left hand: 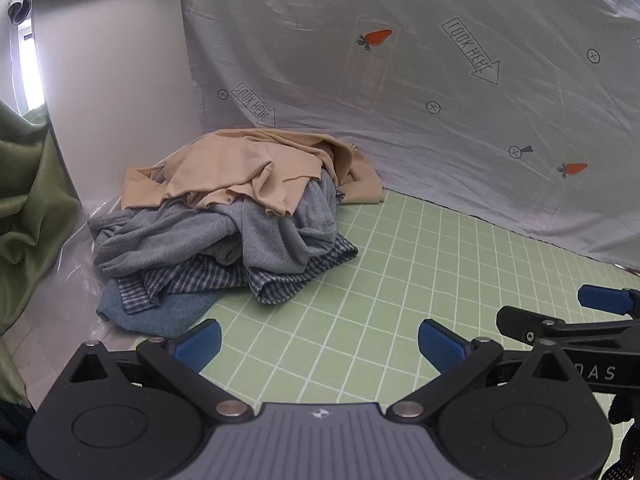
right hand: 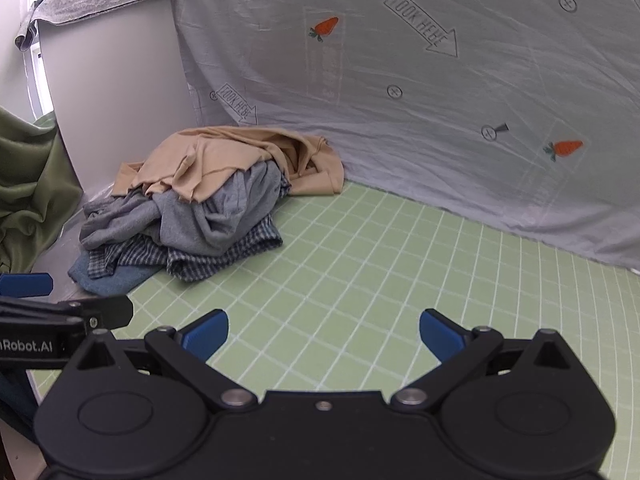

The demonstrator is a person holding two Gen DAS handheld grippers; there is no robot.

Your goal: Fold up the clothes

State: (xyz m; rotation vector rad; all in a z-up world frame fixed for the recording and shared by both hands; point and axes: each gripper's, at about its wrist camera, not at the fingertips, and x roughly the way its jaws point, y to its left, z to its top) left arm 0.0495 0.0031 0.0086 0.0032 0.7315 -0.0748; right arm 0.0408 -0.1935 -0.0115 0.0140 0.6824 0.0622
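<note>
We see one crumpled clothes pile (left hand: 224, 216) at the far left of the green grid mat (left hand: 400, 280): four garments, tan on top, grey, checked, blue beneath. Our left gripper (left hand: 318, 346) and right gripper (right hand: 324, 334) hover spread, empty.

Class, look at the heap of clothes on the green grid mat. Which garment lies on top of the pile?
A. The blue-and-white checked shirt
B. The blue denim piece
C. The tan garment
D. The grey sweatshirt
C: the tan garment is draped over the grey sweatshirt, with the checked shirt and the denim piece beneath, in both wrist views.
</note>
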